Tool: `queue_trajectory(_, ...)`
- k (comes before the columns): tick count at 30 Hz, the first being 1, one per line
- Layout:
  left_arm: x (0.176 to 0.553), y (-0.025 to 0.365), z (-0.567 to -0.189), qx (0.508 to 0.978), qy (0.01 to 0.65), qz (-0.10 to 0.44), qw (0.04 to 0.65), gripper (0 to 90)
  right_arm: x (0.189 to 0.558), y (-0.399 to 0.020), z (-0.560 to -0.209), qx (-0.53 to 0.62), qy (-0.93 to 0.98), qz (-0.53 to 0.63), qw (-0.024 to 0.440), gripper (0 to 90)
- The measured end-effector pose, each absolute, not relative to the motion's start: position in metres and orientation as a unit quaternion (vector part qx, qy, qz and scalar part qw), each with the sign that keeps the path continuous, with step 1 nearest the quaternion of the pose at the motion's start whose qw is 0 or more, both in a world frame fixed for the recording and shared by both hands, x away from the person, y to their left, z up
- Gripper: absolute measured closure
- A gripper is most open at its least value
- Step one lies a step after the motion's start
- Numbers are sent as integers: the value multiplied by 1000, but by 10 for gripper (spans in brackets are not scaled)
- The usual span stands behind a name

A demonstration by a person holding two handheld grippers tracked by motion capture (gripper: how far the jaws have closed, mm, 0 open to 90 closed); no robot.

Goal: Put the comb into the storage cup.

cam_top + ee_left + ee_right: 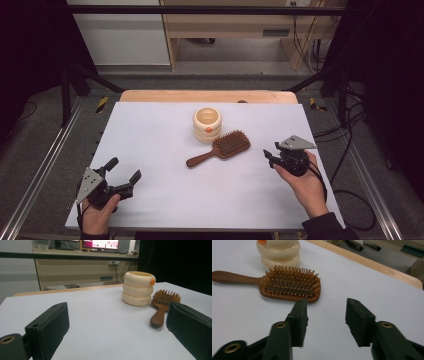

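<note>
While your right gripper (pixel 325 315) at lower centre keeps its fingers half spread and empty, the hairbrush (pixel 287 285) lies upper left; your left gripper (pixel 123 177) fingers are wide apart.

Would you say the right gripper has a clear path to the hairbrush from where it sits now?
Probably yes. The right gripper points at the hairbrush with its jaws apart and empty, and bare table lies between them. The cream cup stands behind the brush, out of the way.

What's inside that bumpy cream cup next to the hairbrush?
The cream cup looks empty from above: just its pale inner wall shows. Its very bottom is hidden by the rim. The hairbrush lies beside it.
</note>
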State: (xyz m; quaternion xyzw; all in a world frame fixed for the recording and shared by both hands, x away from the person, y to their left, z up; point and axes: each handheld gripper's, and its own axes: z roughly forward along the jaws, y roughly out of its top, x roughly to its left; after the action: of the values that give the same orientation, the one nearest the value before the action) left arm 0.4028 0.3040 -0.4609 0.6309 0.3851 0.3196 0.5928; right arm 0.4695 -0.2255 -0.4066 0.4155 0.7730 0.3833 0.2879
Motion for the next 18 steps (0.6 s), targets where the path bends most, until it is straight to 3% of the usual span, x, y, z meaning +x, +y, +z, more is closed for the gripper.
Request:
queue_trajectory(2, 403, 303, -461, 632, 384, 319, 592, 46, 478, -224, -401, 411, 781, 374, 286, 637)
queue_trajectory(5, 403, 303, -461, 633, 383, 318, 592, 47, 483, -221, -400, 411, 789, 361, 280, 691)
queue_trajectory(6, 403, 302, -461, 635, 383, 317, 591, 47, 489, -218, -398, 406, 793, 357, 281, 751)
queue_trajectory(18, 403, 303, -461, 636, 382, 318, 590, 50, 543, -205, -411, 408, 811, 309, 285, 884)
